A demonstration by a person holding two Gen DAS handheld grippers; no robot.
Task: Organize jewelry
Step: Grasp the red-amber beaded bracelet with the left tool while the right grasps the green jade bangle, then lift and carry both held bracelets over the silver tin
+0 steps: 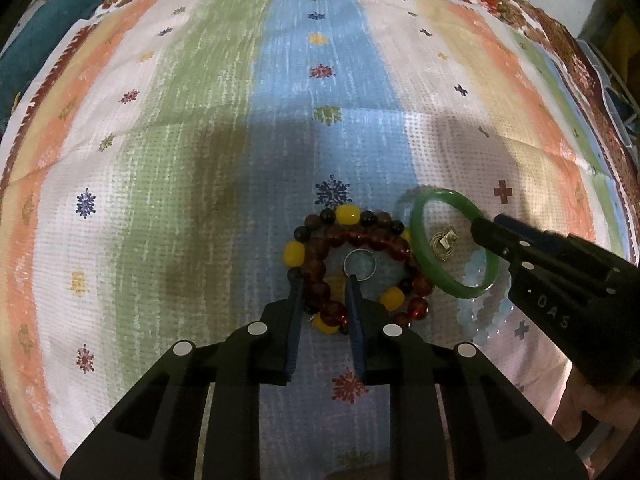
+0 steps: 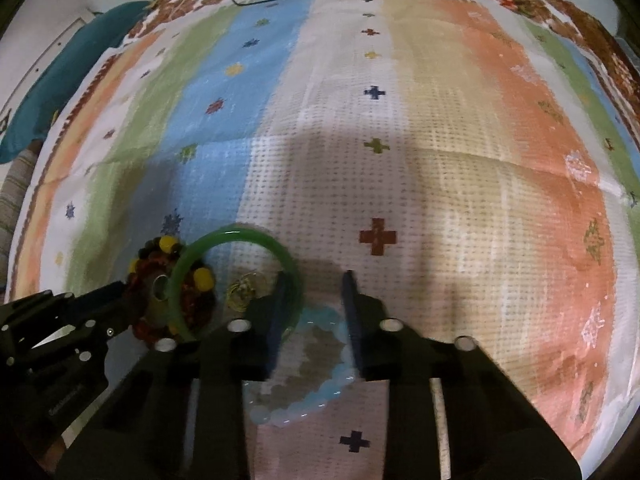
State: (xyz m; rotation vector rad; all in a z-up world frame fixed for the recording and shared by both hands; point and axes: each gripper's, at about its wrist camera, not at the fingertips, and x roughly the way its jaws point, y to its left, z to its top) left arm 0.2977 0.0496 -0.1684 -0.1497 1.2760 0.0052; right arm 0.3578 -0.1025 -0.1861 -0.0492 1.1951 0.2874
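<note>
Your striped, cross-patterned cloth [image 1: 200,140] carries all the jewelry in 1 tight cluster. Your right gripper [image 1: 486,236] pinches the green jade-like bangle [image 1: 420,236], tilted over the pale blue bead bracelet [image 1: 486,326]; your left gripper [image 1: 322,278] pinches the dark red and yellow bead bracelet [image 1: 320,268]. Lifting could snag the neighbouring strands or drag the small silver ring [image 1: 360,264].

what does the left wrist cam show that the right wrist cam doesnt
Only the left wrist view shows the left tongs closed on the red bead bracelet, and a plain look at the silver ring.

Only the right wrist view shows the pale blue bead bracelet almost whole, and the big red cross on the cloth.

Both show the green bangle with the right tongs at its rim, the small gold piece and the striped cloth.
</note>
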